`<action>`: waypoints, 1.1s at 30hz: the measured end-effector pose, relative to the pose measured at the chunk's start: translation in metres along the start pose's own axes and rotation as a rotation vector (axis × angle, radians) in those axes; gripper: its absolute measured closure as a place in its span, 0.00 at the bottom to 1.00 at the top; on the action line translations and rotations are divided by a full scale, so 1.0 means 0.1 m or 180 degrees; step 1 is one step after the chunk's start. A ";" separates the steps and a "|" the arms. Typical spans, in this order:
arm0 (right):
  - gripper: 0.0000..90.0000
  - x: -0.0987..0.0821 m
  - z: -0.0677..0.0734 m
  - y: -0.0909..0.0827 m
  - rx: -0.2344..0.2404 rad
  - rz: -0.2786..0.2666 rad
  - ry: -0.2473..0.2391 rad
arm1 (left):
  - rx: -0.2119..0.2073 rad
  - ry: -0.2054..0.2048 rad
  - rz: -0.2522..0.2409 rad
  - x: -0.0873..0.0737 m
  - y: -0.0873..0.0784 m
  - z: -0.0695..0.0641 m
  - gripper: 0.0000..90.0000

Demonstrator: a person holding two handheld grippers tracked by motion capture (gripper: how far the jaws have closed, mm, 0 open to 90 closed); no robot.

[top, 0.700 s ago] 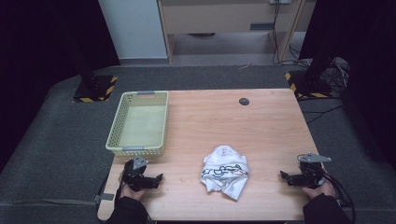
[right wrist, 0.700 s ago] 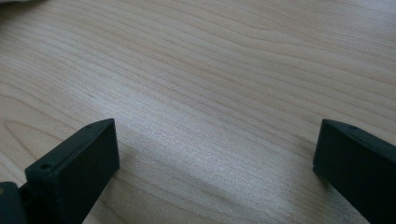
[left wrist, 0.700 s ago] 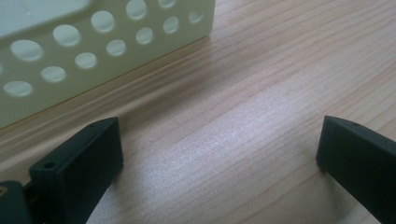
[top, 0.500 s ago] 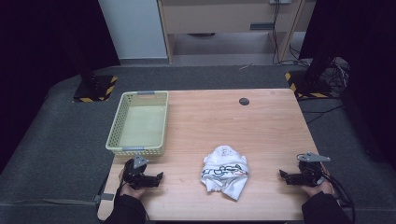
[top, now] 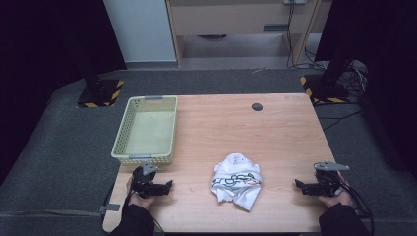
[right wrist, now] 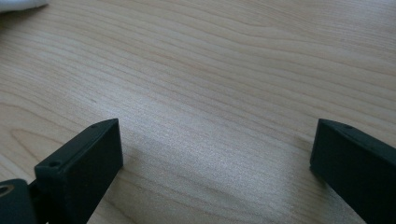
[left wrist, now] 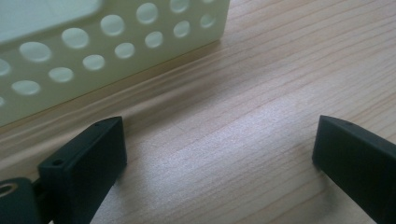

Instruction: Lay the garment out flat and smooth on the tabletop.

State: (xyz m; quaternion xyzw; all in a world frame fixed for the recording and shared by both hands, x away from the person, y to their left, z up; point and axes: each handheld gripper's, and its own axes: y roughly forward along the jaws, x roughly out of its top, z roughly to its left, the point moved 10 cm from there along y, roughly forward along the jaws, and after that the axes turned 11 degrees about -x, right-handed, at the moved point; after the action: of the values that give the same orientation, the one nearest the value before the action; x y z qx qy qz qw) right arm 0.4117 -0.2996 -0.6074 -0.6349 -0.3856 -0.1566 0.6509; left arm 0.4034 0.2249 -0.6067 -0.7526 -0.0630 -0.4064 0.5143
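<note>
So I've got a gripper in each hand, both resting low on the table (top: 290, 132) near its front edge. My left gripper (top: 166, 186) sits at about 7 o'clock on the tabletop, jaws spread wide with nothing between them but bare wood. In the left gripper view the basket (left wrist: 70, 60) wall with its round holes is just beyond the jaws, at roughly 11 o'clock, close but not touching.

My right gripper (top: 301, 186) is over at about 4 o'clock, jaws also wide apart and empty, pointing in toward the middle. In the right gripper view it's just wood grain between the jaws, with a sliver of white at 11 o'clock, up in the corner.

The cloth (top: 237, 181) is a crumpled white heap with black print and a bit of red, lying between the two grippers at about 6 o'clock, well apart from both. The basket (top: 147, 129) is pale yellow-green, at 9 o'clock, along the left edge. There's a small dark disc (top: 256, 106) at 12 o'clock.
</note>
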 end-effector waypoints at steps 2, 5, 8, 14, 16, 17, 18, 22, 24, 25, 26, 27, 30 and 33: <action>0.03 0.01 0.01 -0.01 0.0005 -0.0010 -0.0008 | 0.0002 -0.0013 0.0027 0.00 -0.01 0.00 0.05; 0.03 0.05 0.03 -0.03 0.0039 -0.0043 -0.0001 | -0.0028 -0.0090 0.0041 0.01 -0.02 -0.01 0.06; 0.03 0.08 0.07 -0.05 0.0088 -0.0050 -0.0004 | -0.0058 -0.0142 0.0089 0.01 -0.03 -0.03 0.07; 0.03 0.12 0.11 -0.09 0.0110 -0.0084 0.0015 | -0.0078 -0.0181 0.0073 0.05 -0.06 -0.07 0.08; 0.03 0.13 0.11 -0.11 0.0128 -0.0097 0.0013 | -0.0074 -0.0186 0.0045 0.08 -0.08 -0.09 0.09; 0.03 0.13 0.11 -0.11 0.0126 -0.0103 0.0004 | -0.0077 -0.0194 0.0034 0.09 -0.09 -0.10 0.09; 0.03 0.14 0.12 -0.12 0.0129 -0.0105 0.0012 | -0.0087 -0.0210 0.0011 0.11 -0.10 -0.12 0.09; 0.03 0.18 0.13 -0.16 0.0172 -0.0161 0.0066 | -0.0132 -0.0267 -0.0136 0.18 -0.15 -0.18 0.09; 0.03 0.21 0.13 -0.17 0.0169 -0.0177 0.0073 | -0.0151 -0.0295 -0.0168 0.20 -0.17 -0.21 0.09; 0.04 0.22 0.13 -0.18 0.0168 -0.0191 0.0094 | -0.0161 -0.0299 -0.0186 0.21 -0.18 -0.22 0.09; 0.04 0.22 0.13 -0.18 0.0168 -0.0191 0.0094 | -0.0161 -0.0299 -0.0186 0.21 -0.18 -0.22 0.09; 0.04 0.24 0.13 -0.20 0.0196 -0.0221 0.0129 | -0.0149 -0.0281 -0.0222 0.24 -0.20 -0.23 0.09; 0.05 0.26 0.13 -0.21 0.0199 -0.0216 0.0137 | -0.0158 -0.0295 -0.0256 0.26 -0.22 -0.25 0.09; 0.06 0.31 0.14 -0.24 0.0200 -0.0252 0.0146 | -0.0172 -0.0301 -0.0291 0.30 -0.24 -0.30 0.10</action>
State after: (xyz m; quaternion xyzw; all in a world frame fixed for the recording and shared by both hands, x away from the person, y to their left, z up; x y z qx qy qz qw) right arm 0.4110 -0.2807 -0.5707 -0.5946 -0.4001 -0.1846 0.6725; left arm 0.3949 0.2016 -0.5648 -0.7809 -0.1106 -0.3950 0.4712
